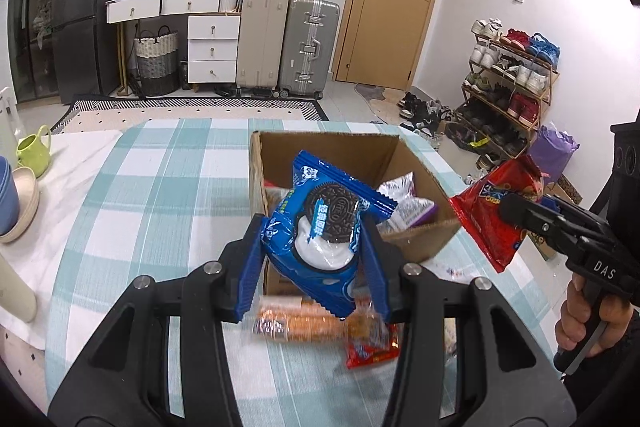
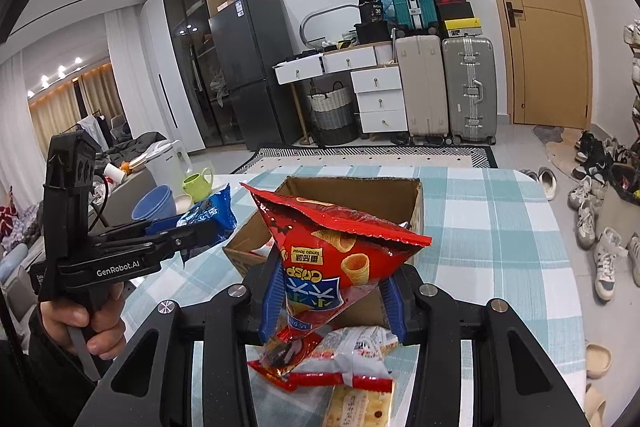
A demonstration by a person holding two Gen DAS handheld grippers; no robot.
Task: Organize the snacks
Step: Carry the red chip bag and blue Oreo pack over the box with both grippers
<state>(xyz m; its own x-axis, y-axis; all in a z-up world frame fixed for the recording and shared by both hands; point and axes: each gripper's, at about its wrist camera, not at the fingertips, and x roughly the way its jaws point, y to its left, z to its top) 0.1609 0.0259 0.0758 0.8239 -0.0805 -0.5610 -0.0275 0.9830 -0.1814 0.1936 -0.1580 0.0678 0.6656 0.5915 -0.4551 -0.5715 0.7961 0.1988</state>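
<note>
My left gripper is shut on a blue Oreo packet, held up just in front of the open cardboard box on the checked tablecloth. A red crisp bag hangs in my right gripper, shut on its lower end, near the box. Each view shows the other gripper too: the right gripper with the red crisp bag, the left gripper with the blue Oreo packet. Inside the box lie a silver and purple packet and other snacks.
Loose snacks lie on the cloth in front of the box: an orange cracker pack, a small red packet, a white and red packet. Bowls and a green cup stand at the table's left. Suitcases, drawers and a shoe rack line the room.
</note>
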